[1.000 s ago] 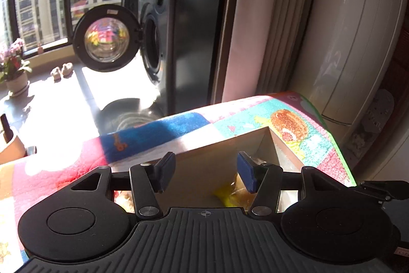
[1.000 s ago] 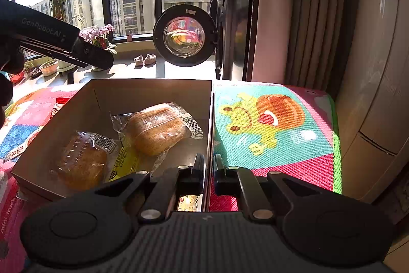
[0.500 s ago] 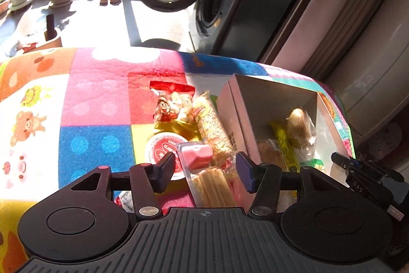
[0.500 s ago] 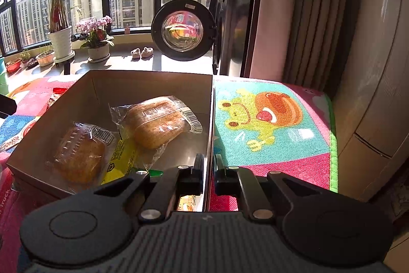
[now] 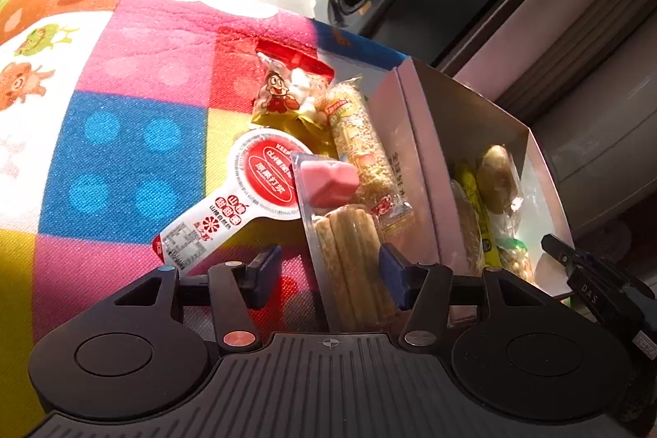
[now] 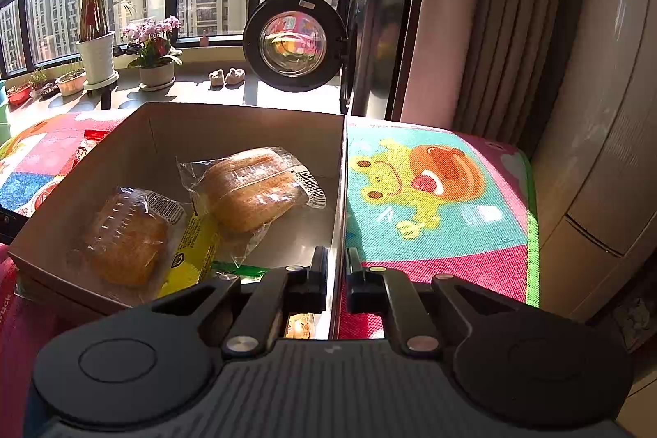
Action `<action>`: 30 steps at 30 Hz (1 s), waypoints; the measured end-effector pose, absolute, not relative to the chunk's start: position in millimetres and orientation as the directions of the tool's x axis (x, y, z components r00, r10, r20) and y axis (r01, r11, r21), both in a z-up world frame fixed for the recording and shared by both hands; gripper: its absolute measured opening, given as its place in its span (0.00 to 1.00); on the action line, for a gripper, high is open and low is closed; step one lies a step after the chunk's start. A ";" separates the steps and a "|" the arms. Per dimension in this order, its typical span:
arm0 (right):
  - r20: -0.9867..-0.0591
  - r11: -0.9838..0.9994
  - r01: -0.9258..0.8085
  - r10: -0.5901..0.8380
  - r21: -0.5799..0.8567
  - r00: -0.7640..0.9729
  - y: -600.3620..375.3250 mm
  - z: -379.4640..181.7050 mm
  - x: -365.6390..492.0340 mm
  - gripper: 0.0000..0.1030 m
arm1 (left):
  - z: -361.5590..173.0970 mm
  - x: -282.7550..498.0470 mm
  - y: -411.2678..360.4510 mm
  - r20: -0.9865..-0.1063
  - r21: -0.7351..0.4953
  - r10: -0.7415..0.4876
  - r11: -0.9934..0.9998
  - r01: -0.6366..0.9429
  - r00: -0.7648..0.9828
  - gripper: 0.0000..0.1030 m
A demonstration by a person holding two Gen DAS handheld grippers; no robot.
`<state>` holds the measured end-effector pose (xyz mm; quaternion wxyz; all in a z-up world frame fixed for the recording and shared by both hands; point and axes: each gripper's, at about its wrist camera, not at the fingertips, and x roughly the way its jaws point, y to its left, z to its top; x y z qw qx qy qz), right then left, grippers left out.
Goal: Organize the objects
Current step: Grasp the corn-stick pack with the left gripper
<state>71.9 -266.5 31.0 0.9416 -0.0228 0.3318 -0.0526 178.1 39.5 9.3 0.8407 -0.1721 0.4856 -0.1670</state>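
Snack count on the mat

One box (image 6: 246,126), two bread packs (image 6: 250,187) inside, four snack packs (image 5: 353,249) lower centre outside.

a home: washing machine (image 6: 361,27), potted plants (image 6: 154,56), curtains (image 6: 484,15).

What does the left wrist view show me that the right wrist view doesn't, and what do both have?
Only the left wrist view: the open left gripper over the biscuit-stick pack, plus the round-headed sachet, rice-cracker bar and red-topped snack bag lying outside the box. Only the right wrist view: the right gripper shut on the box wall, the frog print. Both: the cardboard box holding wrapped buns.
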 end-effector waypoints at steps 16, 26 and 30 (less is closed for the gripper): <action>-0.626 0.994 0.084 -0.107 -0.067 0.772 -267.0 29.1 72.2 0.10 | 8.9 168.2 18.9 -0.743 -0.362 -0.436 0.900 0.242 0.508 0.50; -0.626 0.994 0.085 -0.108 -0.067 0.772 -266.7 29.1 71.9 0.10 | 21.9 134.7 40.5 -0.795 -0.237 -0.358 0.927 0.292 0.490 0.45; -0.626 0.994 0.085 -0.108 -0.067 0.772 -266.6 29.1 71.9 0.10 | 23.9 128.7 44.6 -0.814 -0.185 -0.328 0.929 0.321 0.480 0.45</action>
